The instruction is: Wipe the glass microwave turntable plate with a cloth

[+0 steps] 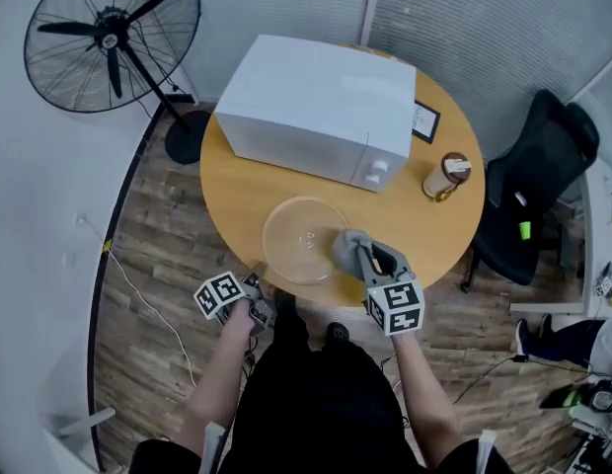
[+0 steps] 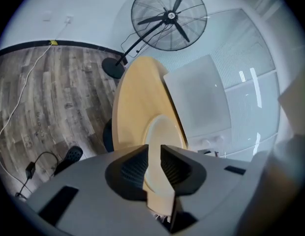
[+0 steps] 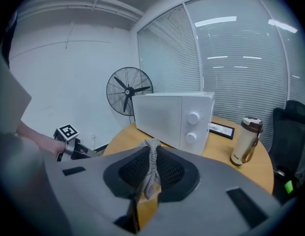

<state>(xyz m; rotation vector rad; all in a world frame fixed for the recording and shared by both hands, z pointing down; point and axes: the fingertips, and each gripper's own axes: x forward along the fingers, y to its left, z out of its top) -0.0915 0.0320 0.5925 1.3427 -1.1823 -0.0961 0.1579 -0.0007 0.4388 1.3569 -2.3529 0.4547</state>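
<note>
The right claw [image 1: 368, 262] was clamped on the cloth [image 1: 347, 248], by the right edge of the glass plate [image 1: 301, 240] on the table [image 1: 237, 196], mid-frame. The left claw [image 2: 153, 167] stood apart, empty. This was probably the wiping step. Next, the cloth should rub across the plate.

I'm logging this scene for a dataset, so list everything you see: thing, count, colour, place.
table: one, light wood, round, centre of the head view
microwave: one, white, far side of the table
glass turntable plate: one, clear, on the table in front of the microwave
cloth: one, grey, at the plate's right edge
bottle: one, brown and white, on the table right of the microwave
framed card: one, black frame, on the table beyond the bottle
fan: one, black, on the floor left of the table
office chair: one, black, right of the table
left gripper: one, grey, at the table's near edge, fingers apart, holding nothing
right gripper: one, grey, fingers shut on the cloth
</note>
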